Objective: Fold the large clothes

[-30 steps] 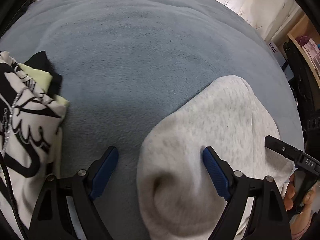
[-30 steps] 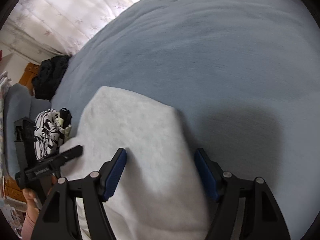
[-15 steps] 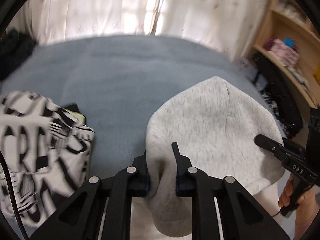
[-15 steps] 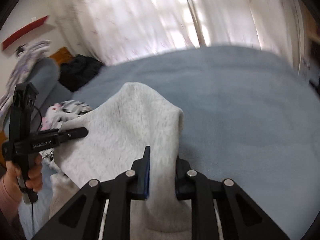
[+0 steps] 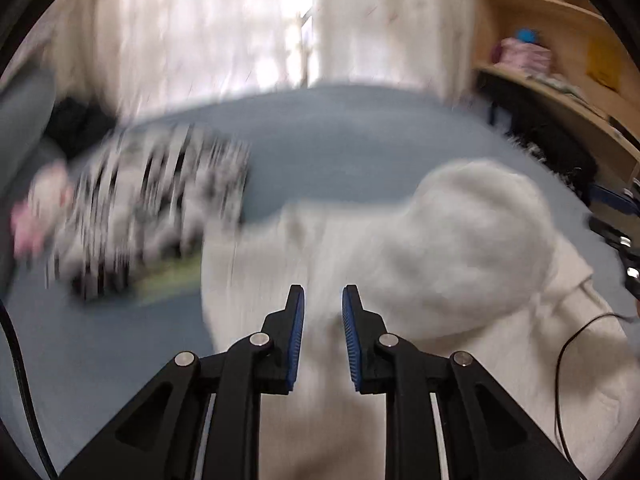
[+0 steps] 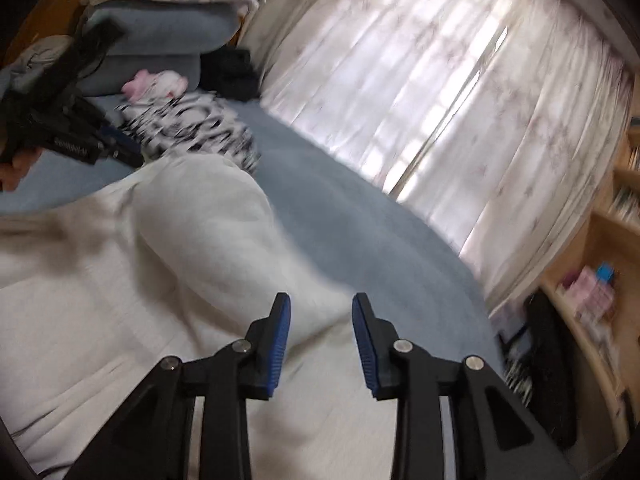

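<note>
On the bed: grey hoodie point(image 5: 460, 248) lies spread over the blue-grey blanket point(image 5: 340, 152), hood end bunched on the far side, body running near, under both my claws.
Left claw point(image 5: 323, 300): jaws a narrow gap apart & opening; nothing pinched, cloth is behind/below the pads.
Right claw point(image 6: 320, 312): jaws opening, wider gap; empty too, hoodie under it.
Far left: blk/white printed garment point(image 5: 152, 208), clear of the hoodie.
Step, my guess: just let go after a fold of the hood end.
Next: pick a fresh edge w/ both claws, pinch thru all layers, keep edges level so the fold lands square.
</note>
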Demonstrator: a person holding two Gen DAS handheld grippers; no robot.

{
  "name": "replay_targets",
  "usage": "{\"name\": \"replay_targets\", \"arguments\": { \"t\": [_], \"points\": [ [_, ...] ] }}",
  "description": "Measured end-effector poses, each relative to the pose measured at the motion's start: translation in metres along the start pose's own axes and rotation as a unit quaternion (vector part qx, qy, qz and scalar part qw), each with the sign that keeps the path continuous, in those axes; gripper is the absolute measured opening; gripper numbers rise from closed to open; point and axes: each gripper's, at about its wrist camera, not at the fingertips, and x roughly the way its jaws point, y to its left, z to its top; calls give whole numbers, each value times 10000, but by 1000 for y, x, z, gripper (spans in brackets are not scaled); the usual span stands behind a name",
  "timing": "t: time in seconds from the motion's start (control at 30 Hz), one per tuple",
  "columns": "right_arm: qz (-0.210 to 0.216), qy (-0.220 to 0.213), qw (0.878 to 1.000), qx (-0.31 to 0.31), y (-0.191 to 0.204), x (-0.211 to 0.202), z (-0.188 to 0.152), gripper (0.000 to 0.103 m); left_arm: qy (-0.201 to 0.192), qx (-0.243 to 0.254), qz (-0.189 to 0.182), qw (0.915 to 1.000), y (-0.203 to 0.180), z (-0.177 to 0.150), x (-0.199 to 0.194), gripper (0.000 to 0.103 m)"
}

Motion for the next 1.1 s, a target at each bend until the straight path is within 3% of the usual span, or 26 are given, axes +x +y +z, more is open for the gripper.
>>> {"name": "replay_targets", "arguments": {
  "t": [0.1,0.17,0.23,0.27,0.3,0.37,0.53,0.63,0.73,0.77,0.9,1.03,1.1],
  "points": [
    [253,409,9977,487,1,-19,-12,32,427,-652,-294,9965,16,-34,-12,18],
    [683,769,9886,1098,0,-26,-11,33,626,-942,-577,9919,22,-42,-25,22],
    [1205,1125,9690,1838,-10,-27,-13,37,705,-996,-725,9899,23,-45,-38,30],
    [1371,1226,9595,2135,-11,-30,-17,41,707,-984,-765,9897,21,-45,-41,38],
    [1541,1324,9477,2462,-13,-30,-22,42,731,-971,-833,9891,20,-43,-46,54],
    [1931,1539,9151,3188,-18,-23,-31,47,823,-985,-1037,9863,18,-38,-56,70],
    [2764,1826,8109,4825,-25,5,-49,75,1075,-1050,-1791,9723,4,-13,-62,71],
    [3128,1882,7299,5780,-32,27,-65,76,1222,-1249,-2107,9618,3,-1,-51,72],
    [3462,1883,6348,6646,-33,53,-86,79,1288,-1611,-2387,9489,9,7,-32,72],
    [3491,1881,6180,6788,-32,59,-89,79,1304,-1776,-2538,9418,12,9,-25,72],
    [3629,1863,5696,7136,-24,87,-100,80,1305,-2462,-2997,9124,24,11,5,71],
    [3745,1734,5270,7430,-17,109,-108,80,1331,-2715,-2989,9051,29,13,26,71],
    [3751,1735,5157,7505,-17,120,-110,80,1415,-2781,-2971,9024,29,13,39,71]
  ]
}}
